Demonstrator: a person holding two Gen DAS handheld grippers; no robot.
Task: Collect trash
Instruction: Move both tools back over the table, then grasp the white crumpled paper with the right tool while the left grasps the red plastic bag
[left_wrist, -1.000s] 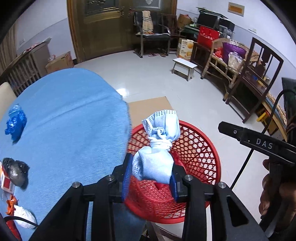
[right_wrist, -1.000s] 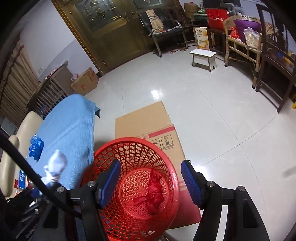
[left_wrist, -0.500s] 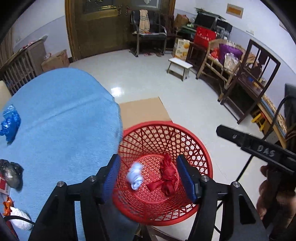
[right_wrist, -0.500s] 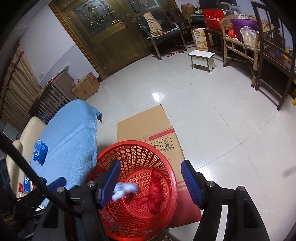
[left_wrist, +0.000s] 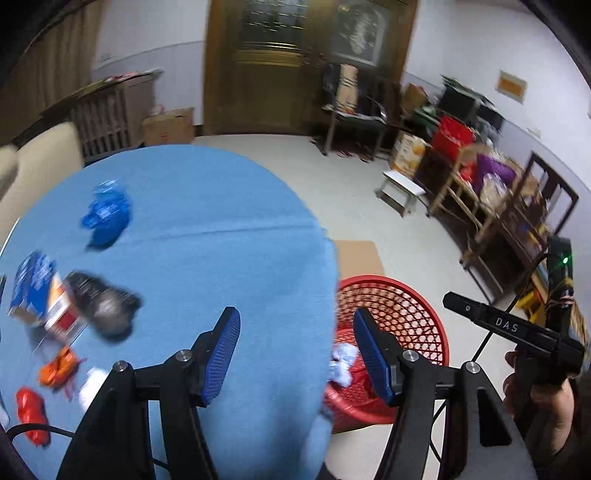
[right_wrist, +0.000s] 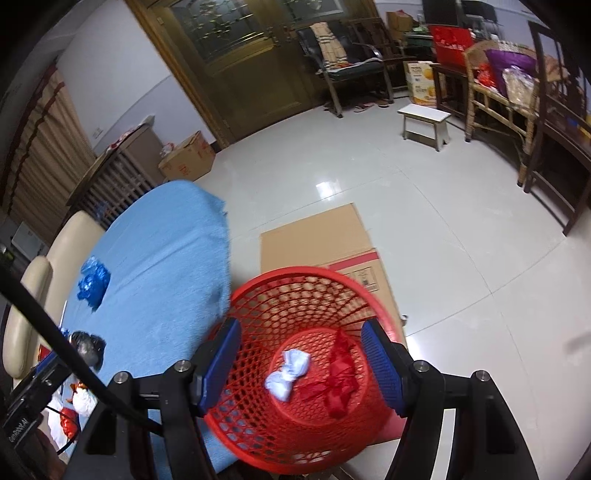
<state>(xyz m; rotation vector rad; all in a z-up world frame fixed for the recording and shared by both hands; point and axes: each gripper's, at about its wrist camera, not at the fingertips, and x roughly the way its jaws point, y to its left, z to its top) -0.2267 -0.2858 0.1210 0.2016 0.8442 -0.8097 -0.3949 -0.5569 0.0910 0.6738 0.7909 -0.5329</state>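
Note:
My left gripper (left_wrist: 295, 317) stands open with nothing between its fingers, over the edge of the blue-clothed table (left_wrist: 221, 240). Trash lies on the cloth: a blue wrapper (left_wrist: 105, 216), a black-grey wrapper (left_wrist: 103, 306), a blue-and-red box (left_wrist: 37, 291), and orange (left_wrist: 59, 365) and red (left_wrist: 31, 417) scraps. The red mesh basket (right_wrist: 306, 271) stands on the floor beside the table. It holds a crumpled light-blue mask (right_wrist: 288, 374) and a red scrap (right_wrist: 340, 384). My right gripper (right_wrist: 301, 326) hangs open and empty above the basket.
Flattened cardboard (right_wrist: 317, 240) lies on the tiled floor behind the basket. A cream chair (right_wrist: 37, 295) stands at the table's far side. A small white stool (right_wrist: 424, 122), wooden chairs and shelves line the right wall.
The left gripper opened and let go of the light-blue mask, which dropped into the basket. That gripper then swung left and up over the table. The right gripper shifted slightly.

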